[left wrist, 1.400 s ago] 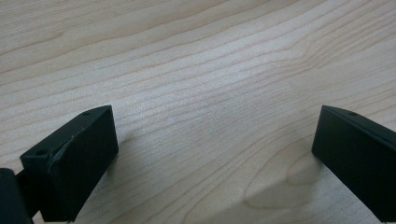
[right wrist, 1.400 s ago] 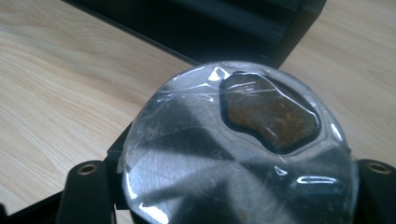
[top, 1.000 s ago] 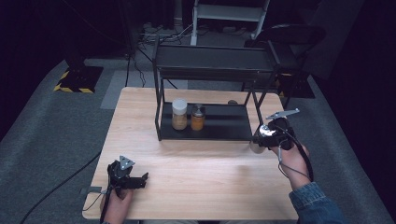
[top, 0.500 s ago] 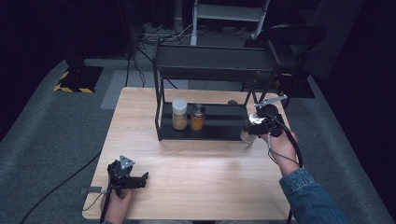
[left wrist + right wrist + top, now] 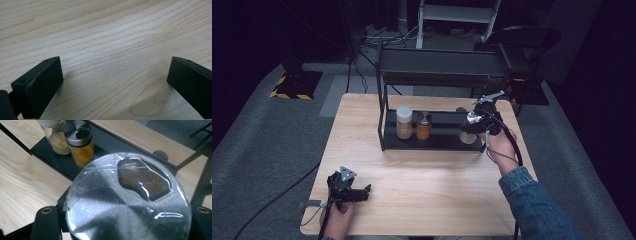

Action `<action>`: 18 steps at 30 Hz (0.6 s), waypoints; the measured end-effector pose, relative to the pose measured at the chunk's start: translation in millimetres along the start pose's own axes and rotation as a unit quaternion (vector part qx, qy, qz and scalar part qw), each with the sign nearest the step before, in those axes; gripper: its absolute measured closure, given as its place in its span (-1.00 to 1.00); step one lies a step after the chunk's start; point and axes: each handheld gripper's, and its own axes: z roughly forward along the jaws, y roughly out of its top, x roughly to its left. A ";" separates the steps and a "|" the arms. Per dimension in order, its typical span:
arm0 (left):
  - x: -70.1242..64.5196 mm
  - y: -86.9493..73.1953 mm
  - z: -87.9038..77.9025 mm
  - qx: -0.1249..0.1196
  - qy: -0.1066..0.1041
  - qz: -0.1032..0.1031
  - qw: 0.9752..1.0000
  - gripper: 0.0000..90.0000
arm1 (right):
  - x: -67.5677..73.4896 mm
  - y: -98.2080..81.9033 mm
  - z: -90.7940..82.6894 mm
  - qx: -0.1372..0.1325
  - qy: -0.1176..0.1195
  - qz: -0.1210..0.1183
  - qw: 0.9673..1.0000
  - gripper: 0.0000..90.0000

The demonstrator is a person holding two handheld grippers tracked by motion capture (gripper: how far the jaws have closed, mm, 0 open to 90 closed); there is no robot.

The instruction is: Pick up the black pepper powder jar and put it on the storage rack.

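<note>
Right hand-held gripper (image 5: 125,220) clamping a spice jar (image 5: 127,200), hovering upright beside the rack shelf (image 5: 442,137); two jars (image 5: 412,122) sitting leftward.

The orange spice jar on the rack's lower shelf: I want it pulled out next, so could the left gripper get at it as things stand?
Probably not from there. The left gripper rests open at the table's near left corner, far from the orange spice jar. The shelf front looks unobstructed, so the hand would have to move across first.
</note>
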 end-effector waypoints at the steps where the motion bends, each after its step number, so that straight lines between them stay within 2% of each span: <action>1: 0.0 0.0 0.0 0.000 0.000 0.000 1.000 -1.00 | 0.1 1.9 2.8 0.000 0.001 -0.002 1.000 -0.31; 5: 0.0 0.0 0.0 0.000 0.000 0.000 1.000 -1.00 | 2.6 9.8 13.9 0.004 0.002 -0.008 1.000 -0.31; 18: 0.0 0.0 0.0 0.000 0.000 0.000 1.000 -1.00 | 2.0 30.3 52.3 0.019 0.009 -0.001 1.000 -0.31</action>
